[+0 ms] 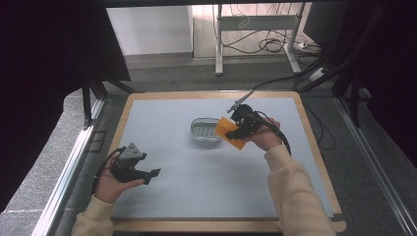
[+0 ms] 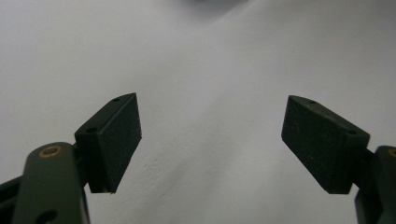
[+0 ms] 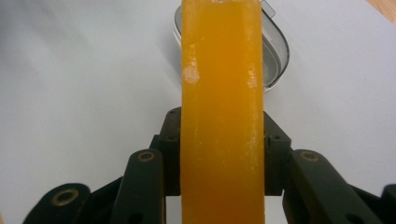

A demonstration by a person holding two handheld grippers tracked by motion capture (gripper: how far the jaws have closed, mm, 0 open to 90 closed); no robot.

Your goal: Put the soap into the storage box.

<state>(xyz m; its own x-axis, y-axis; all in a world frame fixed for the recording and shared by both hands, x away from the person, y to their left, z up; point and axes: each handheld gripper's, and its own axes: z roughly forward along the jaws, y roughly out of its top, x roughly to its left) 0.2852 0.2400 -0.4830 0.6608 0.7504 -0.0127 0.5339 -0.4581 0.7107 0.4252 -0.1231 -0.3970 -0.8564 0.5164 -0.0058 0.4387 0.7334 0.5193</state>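
Between my right gripper's (image 3: 222,154) black jaws, in the right gripper view, an orange block (image 3: 221,116) stands edge-on, pinched from both sides by the pads, and behind its far end peeks the rim of a metal dish (image 3: 279,51). From the high view I get what that close look lacks: the block (image 1: 231,132) is a flat slab held tilted above the grey mat (image 1: 206,167), just beside the right end of the dish (image 1: 205,130), whose ridged inside holds nothing I can make out. My right hand (image 1: 265,137) grips its tool (image 1: 239,129) from the right, jaws pointing left toward the dish. My left hand (image 1: 114,183) rests near the mat's left edge, well apart, cradling the left gripper (image 1: 153,174). The left gripper view shows its jaws spread wide over bare mat (image 2: 205,84), with nothing between the pads (image 2: 121,140).
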